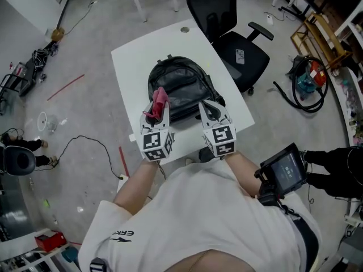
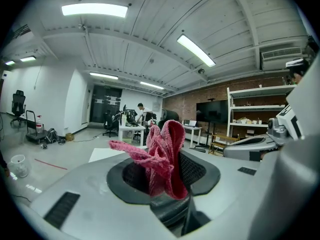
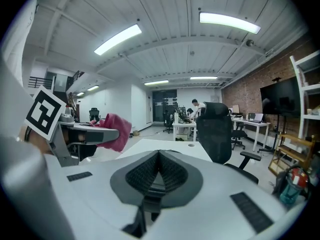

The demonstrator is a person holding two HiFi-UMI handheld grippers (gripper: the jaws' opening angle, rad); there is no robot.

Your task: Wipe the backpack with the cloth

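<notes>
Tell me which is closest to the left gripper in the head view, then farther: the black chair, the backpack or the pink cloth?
1. Pink cloth, pinched in the left gripper.
2. Backpack, on the table just ahead.
3. Black chair, beyond the table, to the right.

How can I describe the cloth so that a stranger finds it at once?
Look at the white table in the middle of the room, where a black backpack lies. At the backpack's near left edge, the left tool grips the cloth. It is the only pink, crumpled thing there.
</notes>
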